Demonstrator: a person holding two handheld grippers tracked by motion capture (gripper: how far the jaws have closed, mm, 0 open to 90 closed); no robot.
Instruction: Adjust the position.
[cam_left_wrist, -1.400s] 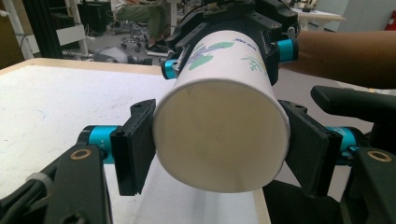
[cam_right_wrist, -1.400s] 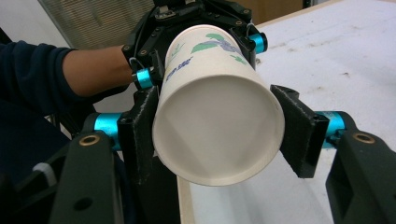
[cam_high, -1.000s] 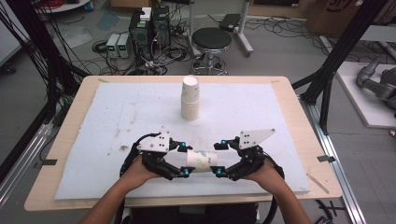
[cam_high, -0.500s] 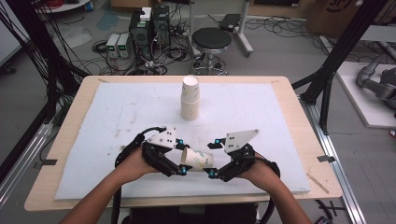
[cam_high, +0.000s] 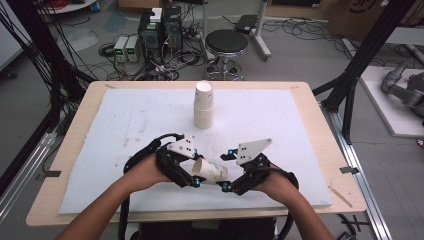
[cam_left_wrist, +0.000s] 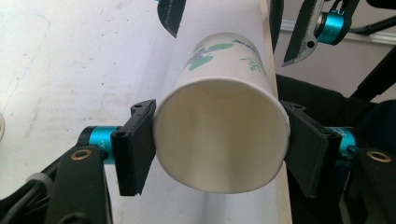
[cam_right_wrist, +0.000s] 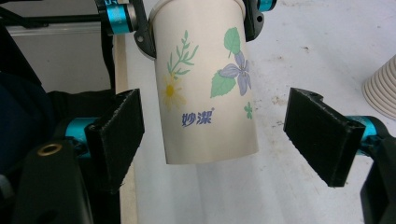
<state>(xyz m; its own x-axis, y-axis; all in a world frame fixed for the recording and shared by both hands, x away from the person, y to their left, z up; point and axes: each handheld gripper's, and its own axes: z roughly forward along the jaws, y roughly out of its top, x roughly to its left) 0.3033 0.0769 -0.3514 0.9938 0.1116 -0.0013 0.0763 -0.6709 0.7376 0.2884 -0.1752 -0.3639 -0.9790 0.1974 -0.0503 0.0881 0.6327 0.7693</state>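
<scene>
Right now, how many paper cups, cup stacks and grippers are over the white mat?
Single flowered paper cup: 1
Stack of paper cups: 1
Grippers, left gripper and right gripper: 2
Total: 4

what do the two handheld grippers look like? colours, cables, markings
Left gripper and right gripper: black bodies, flat black rectangular fingers, cyan metal collars, brass-ringed screw holes, each topped by a grey three-cornered plate with small holes. Black cables loop behind. Forearms bare.
</scene>
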